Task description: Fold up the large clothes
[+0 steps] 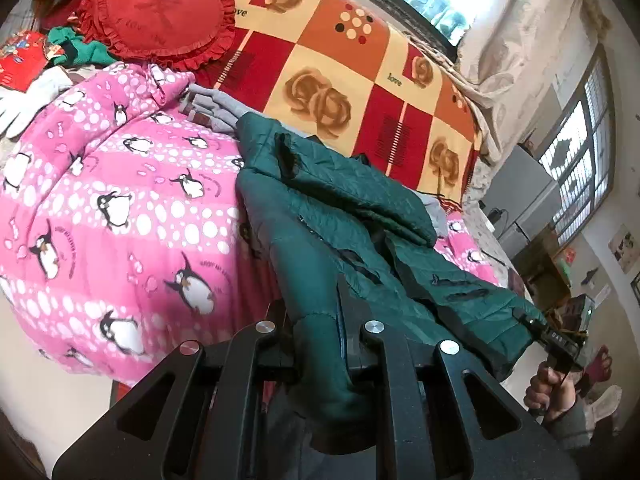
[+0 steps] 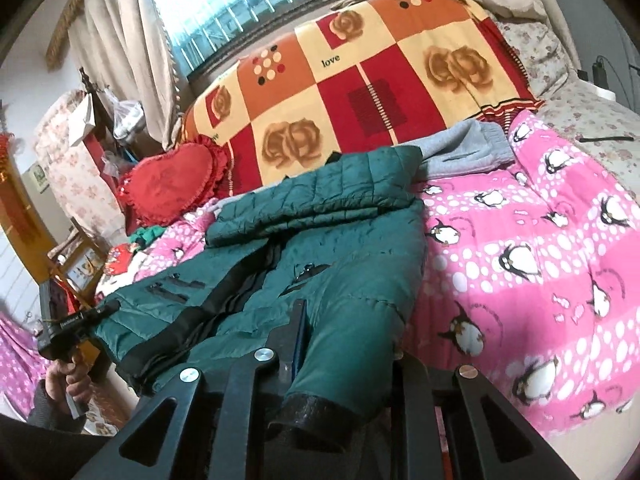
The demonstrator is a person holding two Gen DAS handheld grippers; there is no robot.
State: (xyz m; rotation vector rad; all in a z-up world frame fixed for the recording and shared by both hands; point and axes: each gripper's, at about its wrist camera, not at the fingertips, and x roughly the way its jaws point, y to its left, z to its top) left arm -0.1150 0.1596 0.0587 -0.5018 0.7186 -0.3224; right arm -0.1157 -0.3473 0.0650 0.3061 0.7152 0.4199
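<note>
Pink penguin quilt (image 2: 540, 240) covers what looks like a bed

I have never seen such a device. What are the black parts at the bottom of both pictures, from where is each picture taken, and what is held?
A person holds hand tongs, one pair in each hand, each with its own wide-angle camera. The black parts are the tongs seen from behind. One picture looks along the left tongs, the other along the right tongs. Both pairs are shut on a green quilted jacket, each near a bottom corner. It lies on a pink penguin quilt on a bed. Behind are grey trousers, a red heart cushion and a checked blanket.
</note>
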